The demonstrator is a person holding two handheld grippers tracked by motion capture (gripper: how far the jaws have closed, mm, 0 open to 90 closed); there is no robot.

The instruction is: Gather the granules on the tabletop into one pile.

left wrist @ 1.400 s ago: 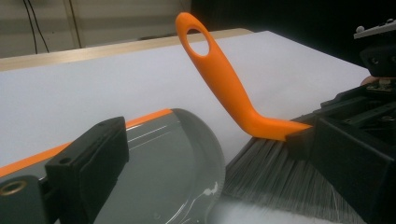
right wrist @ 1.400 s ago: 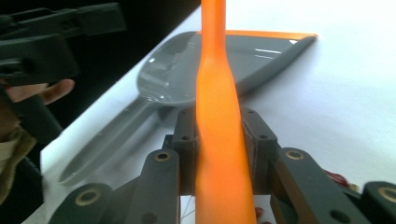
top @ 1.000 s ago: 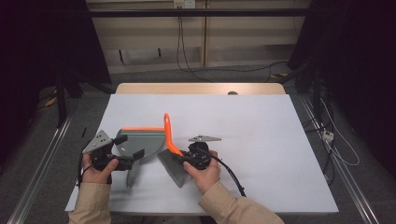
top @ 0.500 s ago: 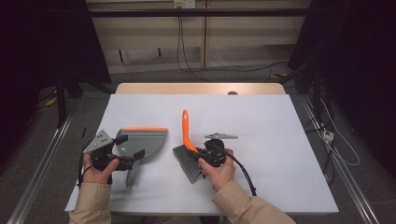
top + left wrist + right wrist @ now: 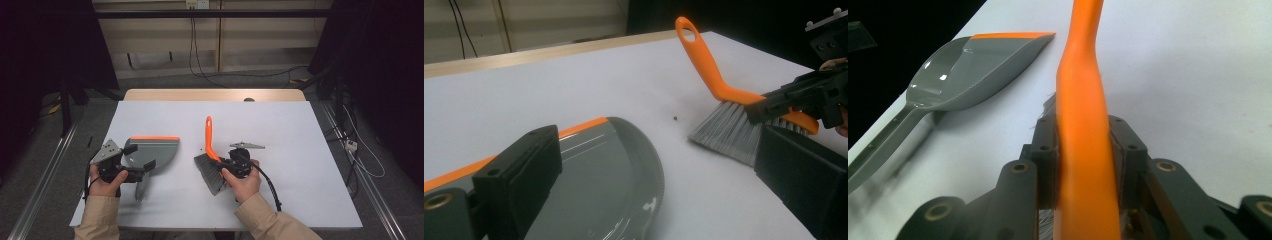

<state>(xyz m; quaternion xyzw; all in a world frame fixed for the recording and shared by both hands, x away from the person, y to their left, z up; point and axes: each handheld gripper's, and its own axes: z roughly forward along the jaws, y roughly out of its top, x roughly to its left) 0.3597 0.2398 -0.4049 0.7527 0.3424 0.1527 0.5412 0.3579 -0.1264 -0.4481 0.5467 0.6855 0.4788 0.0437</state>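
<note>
White table [image 5: 310,150], with a hand brush and a dustpan lying well apart.
Right gripper [image 5: 227,165] is clamped tight on the orange-handled brush [image 5: 210,145], bristles on the table; left gripper [image 5: 134,172] sits at the grey dustpan [image 5: 152,150], one jaw over its pan, grip unclear. A small dark speck [image 5: 674,118] lies between them.

Dustpan [image 5: 624,185] of glossy smooth grey plastic, orange rubbery lip; brush [image 5: 210,150] with smooth, slightly shiny orange plastic handle, pale grey fibre bristles; both tools' jaws matt black plastic; surface [image 5: 300,130] matt, pale and smooth, bare light wood along its far edge
</note>
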